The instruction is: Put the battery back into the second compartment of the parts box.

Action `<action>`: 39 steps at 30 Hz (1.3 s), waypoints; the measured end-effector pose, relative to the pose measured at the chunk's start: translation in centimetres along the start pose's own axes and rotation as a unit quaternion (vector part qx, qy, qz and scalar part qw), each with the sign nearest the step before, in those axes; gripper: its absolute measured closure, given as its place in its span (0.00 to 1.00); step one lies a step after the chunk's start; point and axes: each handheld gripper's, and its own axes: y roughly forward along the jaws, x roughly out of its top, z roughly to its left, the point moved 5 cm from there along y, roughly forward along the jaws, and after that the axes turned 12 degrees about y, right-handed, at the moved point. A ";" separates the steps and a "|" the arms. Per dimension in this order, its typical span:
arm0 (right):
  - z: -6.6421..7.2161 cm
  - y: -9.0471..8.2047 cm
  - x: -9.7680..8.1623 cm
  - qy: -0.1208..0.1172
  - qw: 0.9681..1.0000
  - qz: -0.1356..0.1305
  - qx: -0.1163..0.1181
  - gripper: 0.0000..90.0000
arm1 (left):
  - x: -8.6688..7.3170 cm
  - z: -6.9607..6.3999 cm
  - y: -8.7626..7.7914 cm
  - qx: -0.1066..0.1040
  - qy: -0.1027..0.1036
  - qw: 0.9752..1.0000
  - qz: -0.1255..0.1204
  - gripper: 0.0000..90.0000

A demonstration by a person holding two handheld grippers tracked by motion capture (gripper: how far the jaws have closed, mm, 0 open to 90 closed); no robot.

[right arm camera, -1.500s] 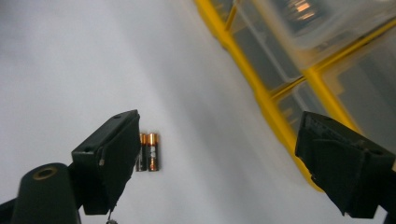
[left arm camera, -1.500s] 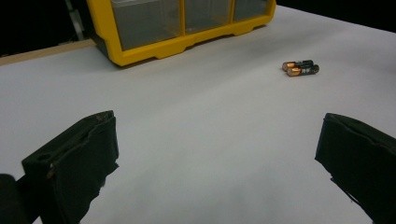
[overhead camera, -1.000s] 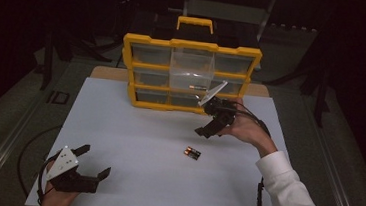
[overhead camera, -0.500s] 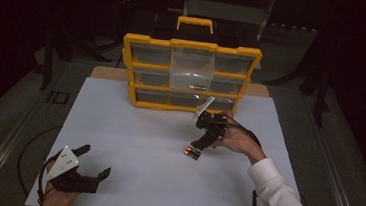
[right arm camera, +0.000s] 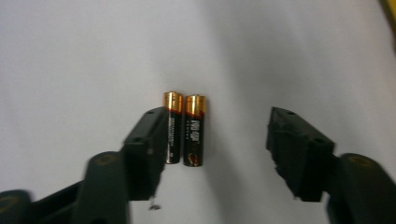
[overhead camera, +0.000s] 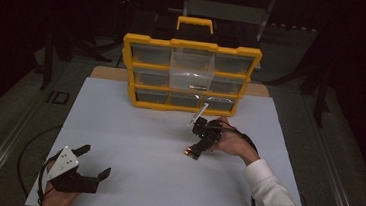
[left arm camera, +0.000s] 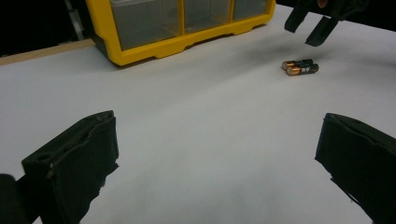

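A white table (overhead camera: 133, 129) stands in a dark room, with what may be a chair (overhead camera: 227, 9) behind

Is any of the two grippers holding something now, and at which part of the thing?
Nothing is held. The right gripper is over the two batteries, its fingers closing but not pressing them. The left gripper is open.

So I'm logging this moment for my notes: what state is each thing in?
Batteries: two, lying side by side on the table, ungripped.
Right gripper: open, jaws just closing, straddling the batteries.
Left gripper: open, nothing between the jaws.
Organizer: upright, one middle drawer pulled out.
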 end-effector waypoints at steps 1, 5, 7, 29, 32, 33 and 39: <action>0.0 0.1 0.0 0.001 1.000 0.001 0.000 0.48 | 0.0 0.0 0.0 0.000 0.000 1.000 0.000 0.00; 0.3 0.8 -0.2 -0.001 1.000 0.015 0.006 0.60 | 0.0 0.0 0.0 0.000 0.000 1.000 0.001 0.00; 0.3 1.0 -0.2 -0.006 1.000 0.018 0.011 0.67 | 0.0 0.0 0.0 0.000 0.000 1.000 0.000 0.00; 0.3 3.7 -0.5 -0.028 0.997 0.068 0.008 0.84 | -0.1 0.0 0.0 0.000 0.000 1.000 0.002 0.00; 0.5 3.8 -0.5 -0.033 0.997 0.071 0.002 0.85 | 0.0 0.0 0.0 0.001 -0.001 1.000 0.001 0.00; 0.5 3.8 -0.5 -0.033 0.997 0.071 0.002 0.85 | 0.0 0.0 0.0 0.001 -0.001 1.000 0.001 0.00; 0.5 3.7 -0.5 -0.034 0.997 0.072 0.000 0.85 | 0.0 0.0 0.0 0.001 0.000 1.000 0.002 0.00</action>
